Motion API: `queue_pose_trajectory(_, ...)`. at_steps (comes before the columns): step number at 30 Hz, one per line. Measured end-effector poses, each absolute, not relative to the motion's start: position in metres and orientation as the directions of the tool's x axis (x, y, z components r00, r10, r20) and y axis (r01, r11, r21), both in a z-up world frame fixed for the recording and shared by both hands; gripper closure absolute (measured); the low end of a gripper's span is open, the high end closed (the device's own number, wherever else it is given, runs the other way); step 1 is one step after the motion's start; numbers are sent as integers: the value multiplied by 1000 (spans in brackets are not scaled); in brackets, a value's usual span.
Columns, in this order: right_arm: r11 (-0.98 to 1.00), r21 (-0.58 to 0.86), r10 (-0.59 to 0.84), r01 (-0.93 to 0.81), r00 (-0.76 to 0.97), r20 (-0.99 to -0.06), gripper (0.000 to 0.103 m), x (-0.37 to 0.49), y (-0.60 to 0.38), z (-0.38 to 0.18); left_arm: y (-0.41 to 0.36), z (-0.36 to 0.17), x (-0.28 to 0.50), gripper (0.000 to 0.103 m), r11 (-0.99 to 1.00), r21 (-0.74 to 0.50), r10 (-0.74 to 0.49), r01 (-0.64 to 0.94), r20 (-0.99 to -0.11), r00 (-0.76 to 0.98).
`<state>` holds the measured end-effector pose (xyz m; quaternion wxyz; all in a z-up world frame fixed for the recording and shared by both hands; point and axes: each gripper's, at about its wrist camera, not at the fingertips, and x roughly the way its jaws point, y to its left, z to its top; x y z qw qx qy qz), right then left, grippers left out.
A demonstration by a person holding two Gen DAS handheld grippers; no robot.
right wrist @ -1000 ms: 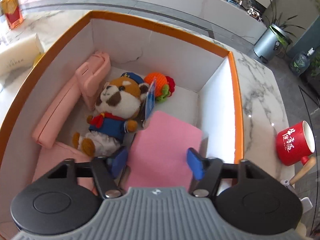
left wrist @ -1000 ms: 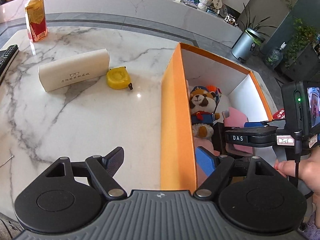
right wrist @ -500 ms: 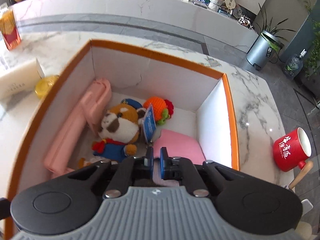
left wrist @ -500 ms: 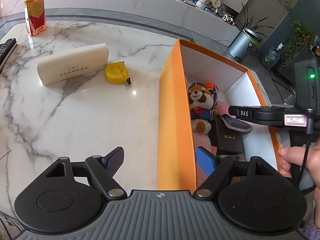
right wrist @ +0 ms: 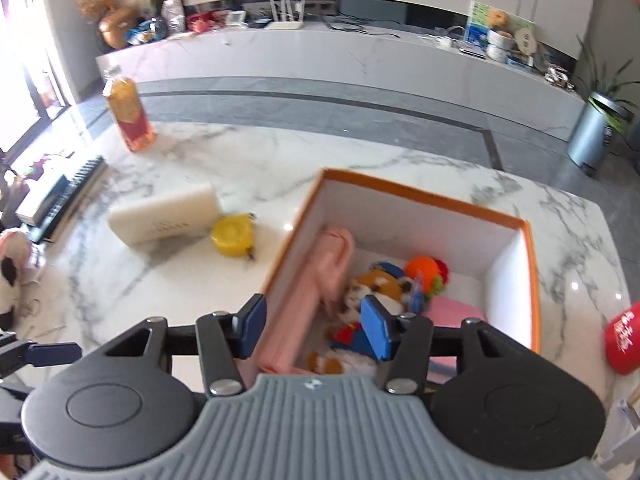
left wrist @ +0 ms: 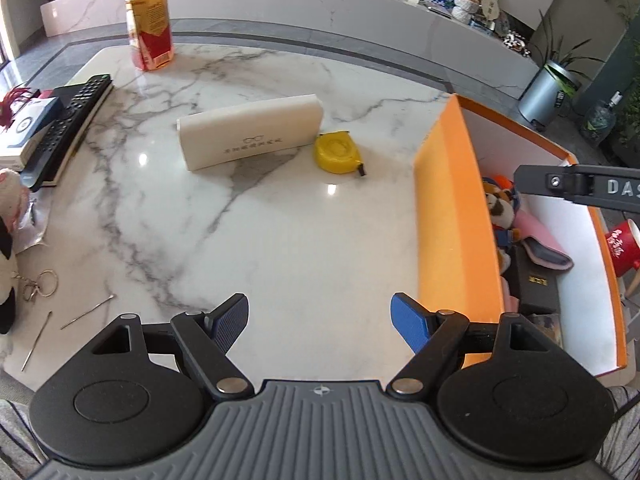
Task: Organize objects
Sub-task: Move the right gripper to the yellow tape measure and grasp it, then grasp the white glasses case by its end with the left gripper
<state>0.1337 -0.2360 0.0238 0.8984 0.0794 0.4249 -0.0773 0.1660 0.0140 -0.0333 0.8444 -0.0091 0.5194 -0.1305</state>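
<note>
- Your left gripper [left wrist: 320, 320] hangs over bare marble table [left wrist: 280, 240], its jaws released wide with nothing between them.
- From that gripper, a cream glasses case [left wrist: 250, 134] lies at 11 o'clock, with a yellow tape measure [left wrist: 337, 153] just beside the case's right end.
- A drink bottle [left wrist: 150, 20] stands upright well beyond them, near the table's far edge at 11 o'clock.
- A black remote [left wrist: 68, 128] lies at 10 o'clock by the table's left edge; a keyring [left wrist: 40, 286] and thin metal pins [left wrist: 88, 312] lie at 9 o'clock.
- The orange box [left wrist: 452, 232] stands at 2 o'clock, open at the top.
- Your right gripper [right wrist: 312, 320] hovers above the box's near left corner. Its jaws have just been opening, and nothing is between them.
- Inside the box, a plush toy [right wrist: 376, 292] lies near the middle, a long pink case [right wrist: 320, 292] leans along the left wall, an orange knitted toy [right wrist: 426, 270] sits at the toy's 1 o'clock, and a pink pad [right wrist: 456, 310] lies to its right.
- A red mug [right wrist: 624, 340] stands outside the box, at 3 o'clock.
</note>
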Motion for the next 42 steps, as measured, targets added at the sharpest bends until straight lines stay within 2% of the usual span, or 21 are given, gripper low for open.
queue_pose_trajectory(9, 991, 125, 79, 45, 555, -828, 46, 215, -204, 7, 26, -55, 177, 12, 975, -149, -204, 167, -899, 388)
queue_pose_trajectory(10, 989, 143, 100, 40, 535, -839, 38, 227, -203, 0, 28, -56, 178, 12, 975, -151, -204, 163, -899, 387)
queue_pose_trajectory(12, 984, 172, 133, 42, 460, -878, 30, 256, -204, -22, 32, -59, 181, 12, 976, -156, -204, 154, -902, 381)
queue_pose_trajectory(15, 992, 117, 90, 40, 413, -906, 32, 286, -200, -46, 42, -63, 186, 13, 978, -172, -206, 120, -903, 377)
queue_pose_trajectory(16, 997, 77, 59, 26, 405, -912, 27, 294, -197, -50, 46, -64, 188, 13, 978, -181, -207, 103, -903, 376)
queue_pose_trajectory(18, 999, 18, 4, 31, 384, -923, 25, 309, -192, -56, 53, -66, 192, 14, 977, -199, -211, 71, -904, 373)
queue_pose_trajectory(21, 997, 69, 56, 28, 337, -940, 26, 332, -193, -67, 59, -69, 196, 14, 976, -213, -214, 43, -906, 365)
queue_pose_trajectory(24, 999, 31, 18, 36, 317, -948, 28, 346, -190, -78, 60, -70, 197, 15, 975, -219, -220, 44, -906, 362)
queue_pose_trajectory(28, 993, 94, 70, 64, 303, -950, 31, 355, -193, -91, 58, -71, 198, 15, 966, -250, -256, 62, -902, 348)
queue_pose_trajectory(30, 996, 57, 36, 62, 299, -953, 32, 358, -190, -99, 57, -72, 198, 15, 966, -250, -256, 64, -902, 347)
queue_pose_trajectory(32, 997, 42, 20, 70, 297, -955, 37, 361, -189, -104, 58, -73, 199, 15, 965, -256, -261, 60, -902, 343)
queue_pose_trajectory(34, 994, 62, 32, 89, 303, -953, 50, 362, -191, -107, 59, -73, 200, 15, 964, -258, -262, 56, -902, 342)
queue_pose_trajectory(39, 997, 37, 14, 66, 315, -949, 51, 360, -187, -107, 65, -74, 204, 15, 960, -276, -271, 33, -903, 333)
queue_pose_trajectory(42, 997, 26, 5, 66, 296, -955, 51, 355, -185, -107, 76, -61, 209, 17, 939, -341, -330, 34, -874, 358)
